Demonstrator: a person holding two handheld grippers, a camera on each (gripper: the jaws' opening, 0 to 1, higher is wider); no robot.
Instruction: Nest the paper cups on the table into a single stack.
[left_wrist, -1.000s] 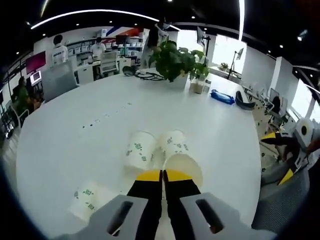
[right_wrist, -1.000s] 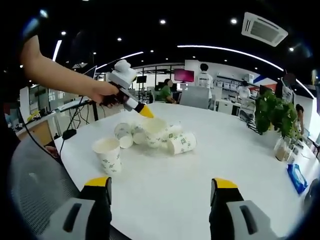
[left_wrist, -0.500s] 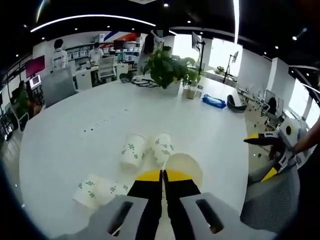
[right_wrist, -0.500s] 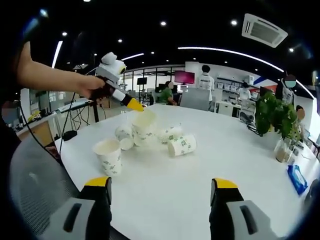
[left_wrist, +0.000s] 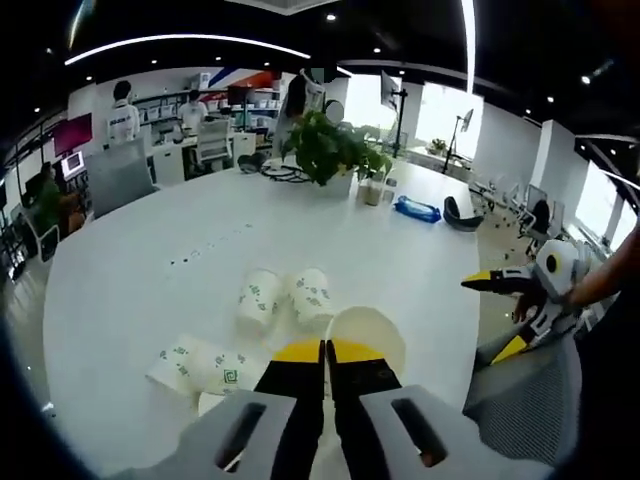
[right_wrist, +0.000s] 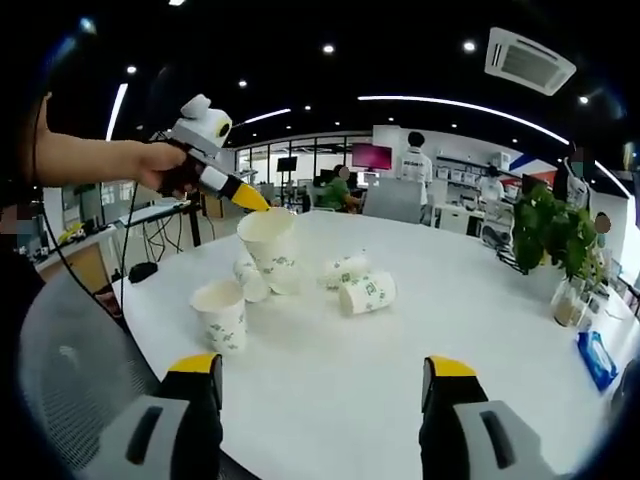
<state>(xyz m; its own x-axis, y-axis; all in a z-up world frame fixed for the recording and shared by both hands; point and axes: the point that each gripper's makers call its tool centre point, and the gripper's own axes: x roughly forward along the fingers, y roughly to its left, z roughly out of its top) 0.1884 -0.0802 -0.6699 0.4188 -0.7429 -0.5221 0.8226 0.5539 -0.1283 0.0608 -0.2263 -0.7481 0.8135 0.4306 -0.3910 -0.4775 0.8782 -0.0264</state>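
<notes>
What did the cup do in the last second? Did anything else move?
The left gripper, shut on a paper cup's rim, has lifted it up off the table. The right gripper stayed open and still. The standing cup and the lying cups haven't moved.

The paper cups are white with small green printed marks. In the right gripper view one cup (right_wrist: 268, 243) hangs above the white table (right_wrist: 480, 330), mouth up and slightly tilted, pinched at its rim by yellow jaw tips. An upright cup (right_wrist: 221, 314) stands near the table's edge, mouth open upward. Behind the lifted one a cup (right_wrist: 247, 275) lies on its side, partly hidden. Two more lie on their sides further in: one (right_wrist: 367, 293) nearer, another (right_wrist: 344, 269) just behind it. In the left gripper view the held cup's open rim (left_wrist: 366, 335) shows just past the closed jaws.
</notes>
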